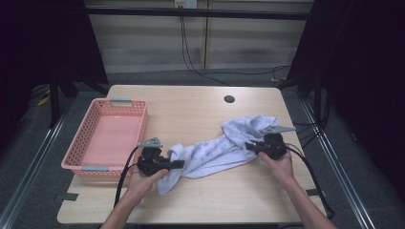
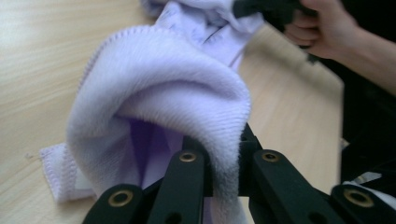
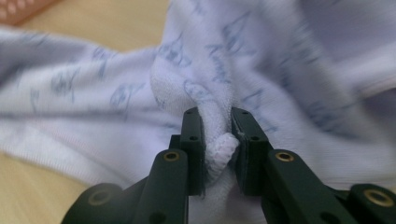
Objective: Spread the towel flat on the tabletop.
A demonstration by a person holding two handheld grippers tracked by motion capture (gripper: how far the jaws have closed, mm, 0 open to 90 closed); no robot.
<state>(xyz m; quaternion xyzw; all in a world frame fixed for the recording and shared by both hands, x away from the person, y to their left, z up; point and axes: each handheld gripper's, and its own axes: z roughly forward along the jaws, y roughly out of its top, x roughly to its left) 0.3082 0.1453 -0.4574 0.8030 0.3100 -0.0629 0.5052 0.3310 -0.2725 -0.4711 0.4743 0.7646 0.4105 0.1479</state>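
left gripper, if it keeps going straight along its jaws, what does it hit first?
The left gripper points right and is already shut on the white towel, so it meets more bunched towel at once. Beyond that lies the right gripper, also clamped on the towel, though depth is hard to judge.

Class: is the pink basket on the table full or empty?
Empty. In the high view the pink basket shows its bare floor; the towel lies outside it on the table, held between both grippers.

One towel (image 1: 224, 148), one basket (image 1: 95, 167), two tools.
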